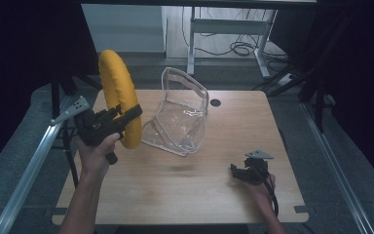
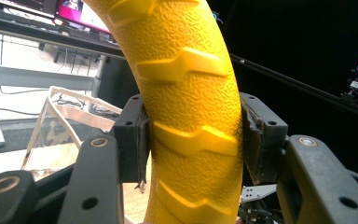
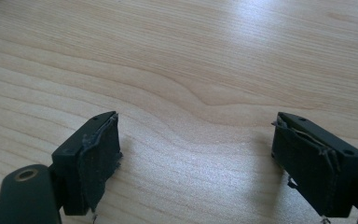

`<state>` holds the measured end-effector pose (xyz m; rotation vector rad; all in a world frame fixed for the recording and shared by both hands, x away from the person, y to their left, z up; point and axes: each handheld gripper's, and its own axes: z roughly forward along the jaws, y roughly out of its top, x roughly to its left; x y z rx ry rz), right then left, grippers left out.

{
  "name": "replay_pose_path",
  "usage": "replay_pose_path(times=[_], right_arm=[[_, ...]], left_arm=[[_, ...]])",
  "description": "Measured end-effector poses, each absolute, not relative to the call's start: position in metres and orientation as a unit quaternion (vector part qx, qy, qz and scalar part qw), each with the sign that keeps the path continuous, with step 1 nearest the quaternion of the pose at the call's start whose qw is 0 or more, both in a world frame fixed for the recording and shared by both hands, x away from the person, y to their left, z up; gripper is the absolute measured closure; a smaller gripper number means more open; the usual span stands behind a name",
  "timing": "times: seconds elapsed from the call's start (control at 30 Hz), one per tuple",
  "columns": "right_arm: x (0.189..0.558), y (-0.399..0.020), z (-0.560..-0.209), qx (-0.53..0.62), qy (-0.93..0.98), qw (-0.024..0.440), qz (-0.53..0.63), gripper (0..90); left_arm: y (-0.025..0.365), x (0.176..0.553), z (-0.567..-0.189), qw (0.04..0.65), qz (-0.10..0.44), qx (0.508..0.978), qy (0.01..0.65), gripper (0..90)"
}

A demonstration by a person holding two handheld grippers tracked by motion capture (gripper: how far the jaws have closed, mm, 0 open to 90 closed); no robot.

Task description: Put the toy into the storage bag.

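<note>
A yellow textured ring (image 1: 118, 95) is held up on edge over the table's left side, with my left gripper (image 1: 126, 118) shut on its lower part. In the left gripper view the yellow ring (image 2: 191, 107) fills the gap between both black jaws, and my left gripper (image 2: 193, 140) pinches it from both sides. A clear plastic pouch (image 1: 181, 114) stands open on the wooden table (image 1: 185, 190) just right of the ring. My right gripper (image 1: 235, 172) rests low at the table's front right; in its own view my right gripper (image 3: 193, 161) is open over bare wood (image 3: 191, 70).
A small dark hole (image 1: 215, 103) sits in the tabletop behind the pouch. A metal rail (image 1: 34, 165) runs along the left of the table. Beyond the far edge stand a desk frame and floor cables (image 1: 241, 48).
</note>
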<state>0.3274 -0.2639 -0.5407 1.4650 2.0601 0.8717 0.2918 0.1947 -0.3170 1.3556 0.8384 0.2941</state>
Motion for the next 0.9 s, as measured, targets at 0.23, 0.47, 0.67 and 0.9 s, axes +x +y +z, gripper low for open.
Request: replay_pose_path(times=[0.23, 0.47, 0.67, 0.9], right_arm=[[0.327, -0.264, -0.541, 0.533, 0.749, 0.232, 0.317, 15.4], [0.327, -0.264, -0.541, 0.533, 0.749, 0.232, 0.317, 15.4], [0.327, -0.264, -0.541, 0.533, 0.750, 0.232, 0.317, 15.4], [0.327, -0.264, -0.541, 0.533, 0.750, 0.232, 0.317, 15.4]], left_arm=[[0.187, 0.295, -0.309, 0.691, 0.133, 0.607, 0.368, 49.7], [0.181, 0.298, -0.302, 0.691, 0.134, 0.612, 0.362, 49.7], [0.176, 0.300, -0.295, 0.693, 0.133, 0.612, 0.357, 49.7], [0.167, 0.300, -0.288, 0.695, 0.135, 0.614, 0.348, 49.7]])
